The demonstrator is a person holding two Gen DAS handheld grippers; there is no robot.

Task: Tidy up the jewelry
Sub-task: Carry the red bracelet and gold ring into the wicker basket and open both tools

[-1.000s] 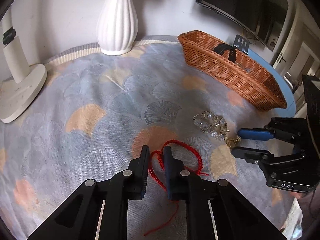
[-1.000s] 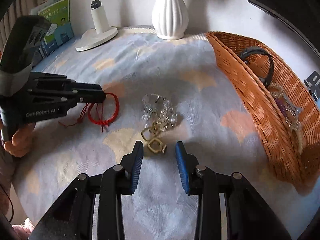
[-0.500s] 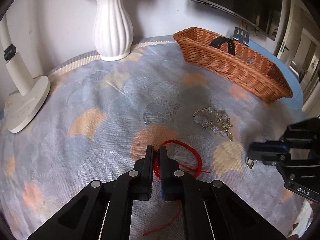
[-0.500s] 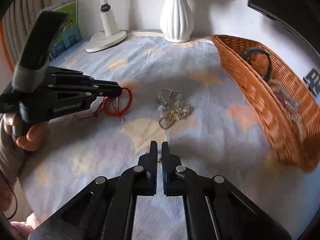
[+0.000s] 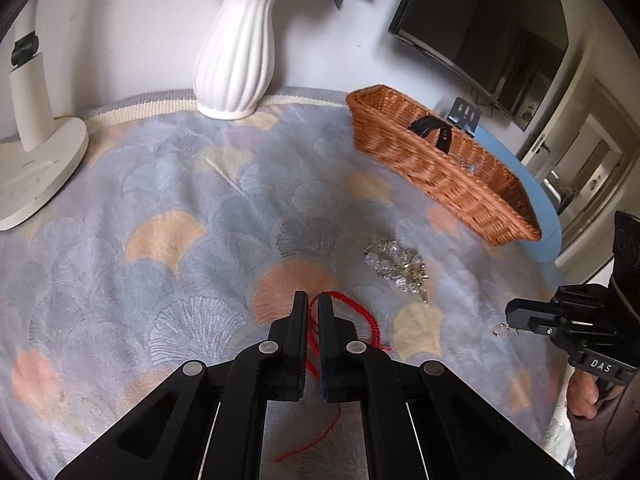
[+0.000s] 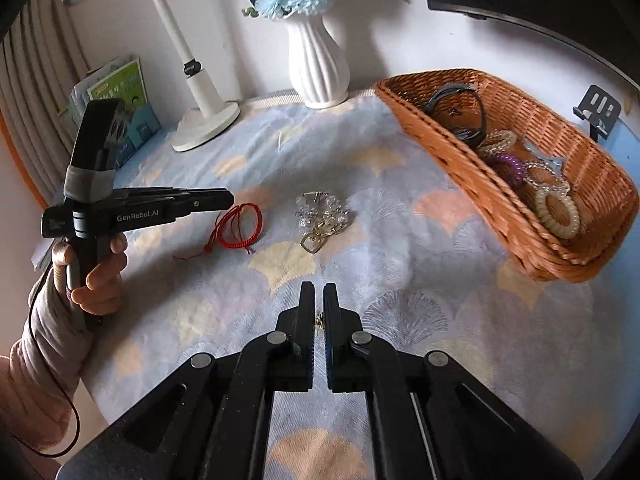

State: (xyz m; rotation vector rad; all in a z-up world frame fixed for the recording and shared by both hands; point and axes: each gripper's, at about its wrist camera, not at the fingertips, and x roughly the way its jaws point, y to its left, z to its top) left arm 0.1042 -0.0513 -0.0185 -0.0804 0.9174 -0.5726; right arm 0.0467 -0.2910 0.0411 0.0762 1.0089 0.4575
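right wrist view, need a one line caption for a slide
Right hand-held gripper shut on a small clasp, basket ahead.

Each camera sits just behind its own claw, looking forward and down along the fingers, close over the worktop [image 5: 120,208]. The left view faces the vase [image 5: 236,52] and wall, with the right claw [image 5: 508,320] off to its right. The right view faces the basket [image 6: 500,200], left claw [image 6: 230,199] on its left. Both share the vase, basket and bracelets.
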